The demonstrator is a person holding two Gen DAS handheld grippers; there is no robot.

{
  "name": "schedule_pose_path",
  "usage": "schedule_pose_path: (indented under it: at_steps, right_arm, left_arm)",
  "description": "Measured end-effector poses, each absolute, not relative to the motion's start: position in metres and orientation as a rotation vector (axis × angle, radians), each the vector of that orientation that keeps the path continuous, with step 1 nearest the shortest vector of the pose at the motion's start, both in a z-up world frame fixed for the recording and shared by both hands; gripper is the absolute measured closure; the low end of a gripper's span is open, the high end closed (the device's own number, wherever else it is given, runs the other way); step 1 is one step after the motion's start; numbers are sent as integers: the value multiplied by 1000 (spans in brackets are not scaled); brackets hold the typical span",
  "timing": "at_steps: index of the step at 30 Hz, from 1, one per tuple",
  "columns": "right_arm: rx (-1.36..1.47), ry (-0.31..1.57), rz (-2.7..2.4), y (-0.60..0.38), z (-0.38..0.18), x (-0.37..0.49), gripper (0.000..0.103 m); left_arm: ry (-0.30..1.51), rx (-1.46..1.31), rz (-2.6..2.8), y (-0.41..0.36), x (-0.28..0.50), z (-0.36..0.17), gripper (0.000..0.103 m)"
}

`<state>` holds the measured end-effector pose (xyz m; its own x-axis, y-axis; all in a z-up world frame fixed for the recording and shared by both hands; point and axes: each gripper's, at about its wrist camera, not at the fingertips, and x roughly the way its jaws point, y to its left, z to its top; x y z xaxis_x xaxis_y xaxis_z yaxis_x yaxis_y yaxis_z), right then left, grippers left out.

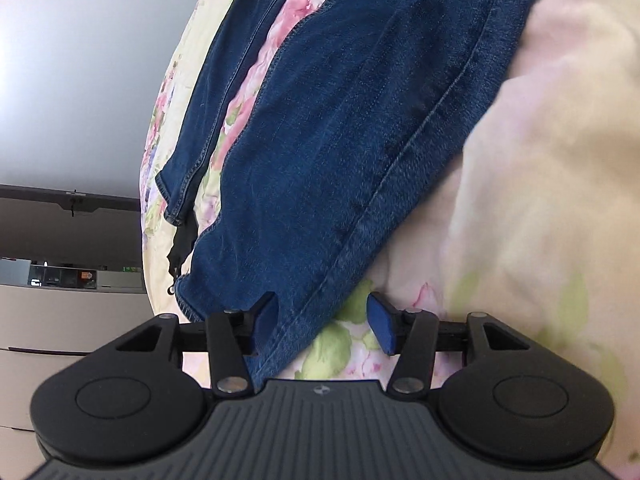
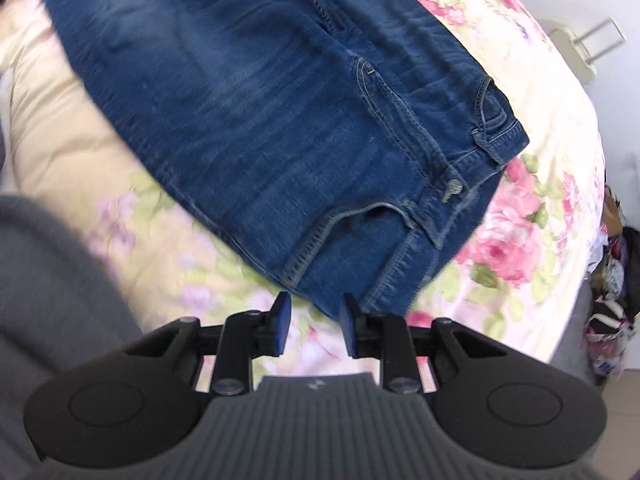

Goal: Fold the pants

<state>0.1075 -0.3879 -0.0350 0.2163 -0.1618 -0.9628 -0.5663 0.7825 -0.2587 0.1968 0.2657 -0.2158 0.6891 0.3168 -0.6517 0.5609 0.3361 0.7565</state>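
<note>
Jeans [image 1: 320, 128] spread flat on a floral bedspread [image 1: 540, 160], one claw at each end.

Left claw [image 1: 322, 326] stands open at the leg end, its fingers astride the hem of the near leg, cloth between the blue pads [image 1: 382, 328]. Right claw [image 2: 314, 324] stands open beside the waistband corner, its pads apart with only bedspread between them, the metal button [image 2: 454, 189] further up.

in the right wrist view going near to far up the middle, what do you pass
right gripper → floral bedspread between its open fingers → jeans, waist end nearest, legs running away toward the top of the picture
</note>
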Motion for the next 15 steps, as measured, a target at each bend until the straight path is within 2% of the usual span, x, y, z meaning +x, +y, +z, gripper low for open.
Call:
schedule_pose_path:
  at_steps: [3,4,5,8,11,14,15]
  right_arm:
    - [-731,1394,330,-388,-23,110,81]
    - [-753,1406,341,-387,-22,110,81]
    - [-772,1415,358,-385,-23,108,81]
    - [-822,1410,425,-377,-38,101,80]
    - [-859,1365,476,-367,-62,93,80]
    - [-940,1304,486,-361,-89,86,80]
    - [-980,1286,482,-361,-98,84,76]
  left_arm:
    - [847,1266,-161,259,205,-222,43]
    - [846,1266,-155,257,207,-223,51]
    - [847,1261,-148,255,208,-224,63]
    - [835,1195,-108,251,211,-215,86]
    - [809,1062,-33,252,216,-190,94]
    - [767,948,47,249,224,-162,96]
    - [743,915,76,246,226,-152,96]
